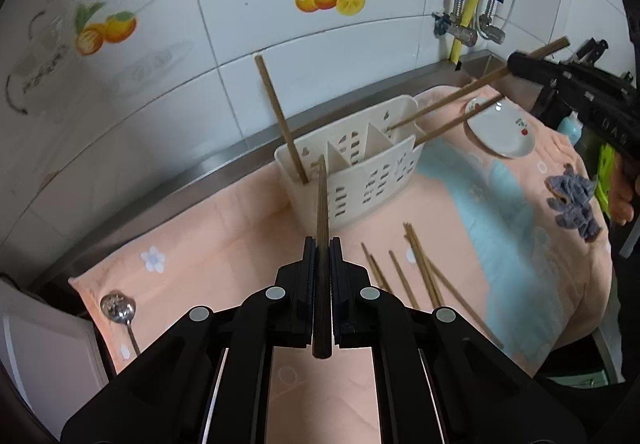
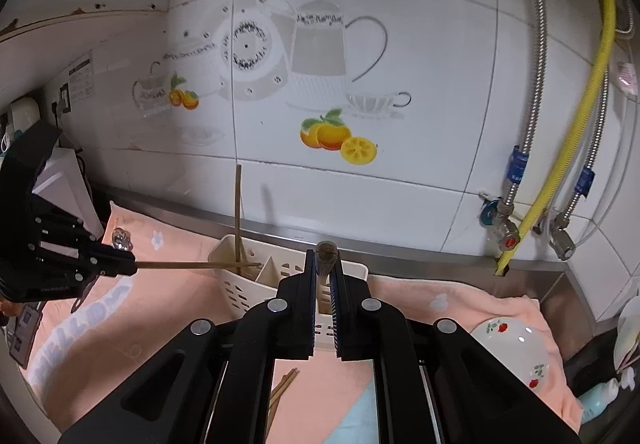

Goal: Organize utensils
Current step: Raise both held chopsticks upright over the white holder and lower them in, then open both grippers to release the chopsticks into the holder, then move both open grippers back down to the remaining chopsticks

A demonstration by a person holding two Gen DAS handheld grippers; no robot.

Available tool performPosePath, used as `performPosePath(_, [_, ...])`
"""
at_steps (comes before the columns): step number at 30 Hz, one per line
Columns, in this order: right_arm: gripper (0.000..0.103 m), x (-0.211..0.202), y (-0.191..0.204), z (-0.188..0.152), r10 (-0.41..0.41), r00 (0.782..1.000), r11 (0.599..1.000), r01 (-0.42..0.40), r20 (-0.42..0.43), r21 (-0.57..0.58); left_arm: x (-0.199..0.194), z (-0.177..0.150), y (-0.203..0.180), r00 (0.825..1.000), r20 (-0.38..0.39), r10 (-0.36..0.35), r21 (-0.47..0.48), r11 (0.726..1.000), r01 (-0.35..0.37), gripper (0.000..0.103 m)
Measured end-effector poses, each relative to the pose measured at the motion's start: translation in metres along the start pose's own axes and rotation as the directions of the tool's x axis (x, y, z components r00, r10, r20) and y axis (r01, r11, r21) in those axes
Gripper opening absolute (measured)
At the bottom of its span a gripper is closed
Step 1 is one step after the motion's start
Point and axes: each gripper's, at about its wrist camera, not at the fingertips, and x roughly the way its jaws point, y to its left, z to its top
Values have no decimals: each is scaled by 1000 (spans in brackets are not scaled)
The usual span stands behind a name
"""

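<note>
Both grippers are feeding chopsticks into the white utensil caddy point(image 1: 356, 168), which stands toward the counter's back edge, just before the tiled wall. The left gripper point(image 1: 323, 276) has its jaws clenched on a chopstick point(image 1: 322, 204) whose tip reaches the caddy's left compartment, where one chopstick point(image 1: 280, 116) already leans. The right gripper point(image 2: 323, 284) likewise grips a chopstick point(image 1: 452, 100) angled into the right compartment. A tip could likely catch on a divider and tip the light caddy. The loose chopsticks point(image 1: 420, 272) lie near the front edge, leaving open towel point(image 1: 224, 228) to the left.
</note>
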Motion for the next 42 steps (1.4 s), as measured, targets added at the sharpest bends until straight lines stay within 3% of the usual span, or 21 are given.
performPosePath(8, [6, 33, -9, 11, 20, 993, 1000, -18, -115, 20, 12, 32, 5, 999, -9, -49, -43, 998, 49, 7])
performPosePath(13, [7, 47, -11, 9, 7, 991, 1000, -4, -136, 26, 21, 41, 8, 1000, 7, -20, -67, 998, 21, 11])
performPosePath(14, [7, 48, -11, 8, 5, 991, 1000, -1, -134, 26, 24, 41, 7, 1000, 11, -11, -64, 998, 12, 14])
performPosePath(16, [7, 47, -11, 5, 5, 992, 1000, -1, -123, 29, 26, 39, 8, 1000, 21, 6, -68, 998, -4, 40])
performPosePath(18, [8, 43, -10, 4, -7, 994, 1000, 9, -105, 22, 24, 37, 7, 998, 50, 31, -61, 998, -27, 53])
performPosePath(24, [15, 18, -4, -1, -39, 999, 999, 38, -28, -3, 3, 25, 9, 980, 181, 84, -79, 994, -70, 74])
performPosePath(29, [22, -5, 14, -17, -39, 999, 999, 40, 24, -33, -25, 0, -1, 935, 344, 83, -85, 995, -57, 92])
performPosePath(31, [23, -13, 22, -29, -37, 999, 998, 39, 31, -44, -26, -11, -8, 929, 355, 104, -70, 994, -85, 93])
performPosePath(36, [27, -24, 35, -61, -19, 1000, 999, 20, 17, -39, -8, -40, -21, 962, 259, 86, -47, 996, -76, 93])
performPosePath(40, [28, -27, 40, -93, -25, 1000, 999, 25, -13, -27, -4, -68, -28, 946, 312, 84, -29, 996, -79, 93])
performPosePath(42, [28, -27, 41, -107, -28, 999, 999, 27, -30, -21, 0, -80, -31, 954, 288, 78, -38, 997, -70, 93])
